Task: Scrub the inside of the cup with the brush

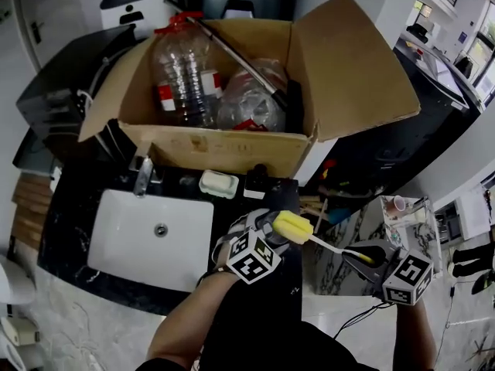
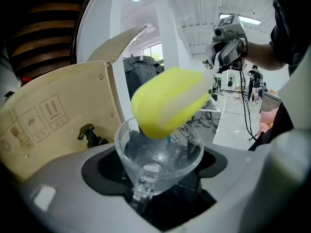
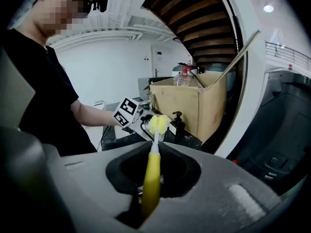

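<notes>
Now the left hand-held gripper is clamped on the clear glass cup. It holds the cup off the worktop, near its front edge and just right of the sink, with the mouth tipped towards the other hand. The right hand-held gripper grips the brush by its yellow handle. The sponge head is at the cup's mouth, mostly above the rim; whether its tip is inside yet is unclear.

The scrubbing looks about to start. The head seems nearly as wide as the mouth, so it should go in along the cup's axis rather than catch the rim. The left grip should stay firm, since pushing on smooth glass could twist it loose. Turning the brush against the wall and then the base should cover the inside.
</notes>
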Motion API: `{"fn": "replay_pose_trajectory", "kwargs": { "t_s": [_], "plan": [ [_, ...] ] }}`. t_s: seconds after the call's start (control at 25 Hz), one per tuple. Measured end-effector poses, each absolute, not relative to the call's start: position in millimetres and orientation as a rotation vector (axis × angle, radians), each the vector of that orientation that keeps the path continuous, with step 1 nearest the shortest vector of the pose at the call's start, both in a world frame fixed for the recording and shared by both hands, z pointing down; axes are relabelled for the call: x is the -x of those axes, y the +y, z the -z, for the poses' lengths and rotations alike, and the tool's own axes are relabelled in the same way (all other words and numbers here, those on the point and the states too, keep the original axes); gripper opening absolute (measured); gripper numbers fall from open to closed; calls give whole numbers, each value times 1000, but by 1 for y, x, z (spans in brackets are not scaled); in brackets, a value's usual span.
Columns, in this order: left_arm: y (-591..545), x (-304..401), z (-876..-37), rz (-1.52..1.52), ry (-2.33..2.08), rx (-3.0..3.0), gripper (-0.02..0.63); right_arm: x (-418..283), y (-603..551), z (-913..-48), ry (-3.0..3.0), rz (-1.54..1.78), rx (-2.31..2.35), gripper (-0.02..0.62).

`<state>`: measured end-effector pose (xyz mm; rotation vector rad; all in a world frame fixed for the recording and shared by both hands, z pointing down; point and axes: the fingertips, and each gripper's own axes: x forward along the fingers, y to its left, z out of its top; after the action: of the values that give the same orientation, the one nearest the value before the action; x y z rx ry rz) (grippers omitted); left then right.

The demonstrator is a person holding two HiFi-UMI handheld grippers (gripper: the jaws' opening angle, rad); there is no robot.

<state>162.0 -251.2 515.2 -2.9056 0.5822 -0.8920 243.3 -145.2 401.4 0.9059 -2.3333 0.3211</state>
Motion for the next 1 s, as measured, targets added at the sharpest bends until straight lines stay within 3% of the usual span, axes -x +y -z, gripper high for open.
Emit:
{"fn": "replay_pose_trajectory", "kwargs": {
  "t_s": [1.0],
  "plan": [
    [-228,-157,-516,1061,503,2761,422,-202,-152,-407,-2114,-31,-556,41]
  ]
}}
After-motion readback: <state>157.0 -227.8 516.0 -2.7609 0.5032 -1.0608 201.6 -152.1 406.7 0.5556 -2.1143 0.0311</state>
